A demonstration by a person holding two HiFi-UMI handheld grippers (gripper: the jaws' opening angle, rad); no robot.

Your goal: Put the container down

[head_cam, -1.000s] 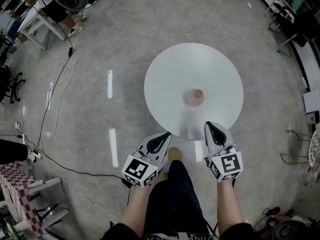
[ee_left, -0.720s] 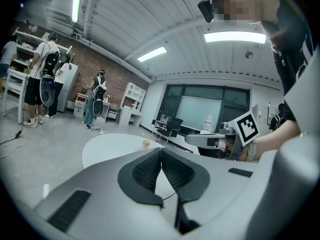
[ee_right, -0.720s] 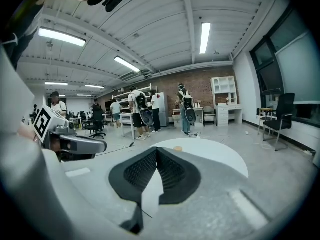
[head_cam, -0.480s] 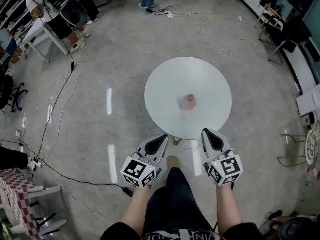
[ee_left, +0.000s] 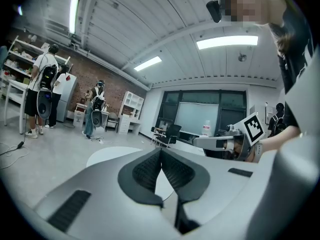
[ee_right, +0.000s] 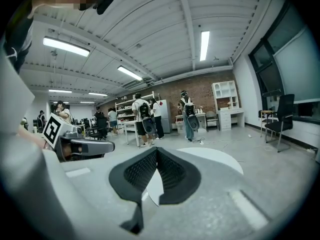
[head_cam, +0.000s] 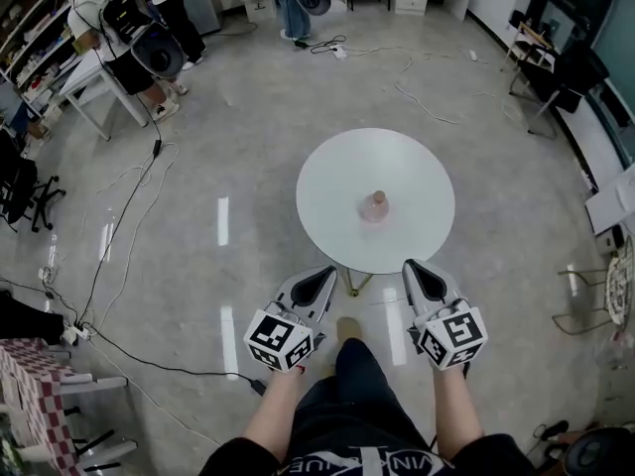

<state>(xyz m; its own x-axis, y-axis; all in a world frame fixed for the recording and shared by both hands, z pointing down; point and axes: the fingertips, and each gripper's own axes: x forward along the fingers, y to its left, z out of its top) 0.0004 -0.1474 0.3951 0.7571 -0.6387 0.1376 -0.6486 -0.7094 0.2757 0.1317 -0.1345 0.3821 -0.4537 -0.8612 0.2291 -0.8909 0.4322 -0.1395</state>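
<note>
**Status.** The container (head_cam: pixel 375 205) stands upright near the centre of the round white table (head_cam: pixel 327 181), with bare tabletop on every side of it. Neither tool touches it. The left gripper (head_cam: pixel 316 282) and the right gripper (head_cam: pixel 425 276) are held just off the near edge of the table, well apart from the container. In each gripper view the ribbed pads are pressed together, with nothing between them.

**Procedure (judgement).** The placement appears complete.
1. Hold both grippers outside the table's near edge and do not reach across the tabletop.
2. Avoid bumping the table's edge. The container looks narrow and may tip.
3. Confirm that the container stands upright before moving on.

**Inventory.**
- Table: one.
- Container: one, pinkish with a darker top. Whether that top is a lid cannot be told at this size.
- Grippers: two.
- People (head_cam: pixel 129 28) beyond the far side of the table: probably three in the head view. The count is uncertain because they are small and partly cut off.
</note>
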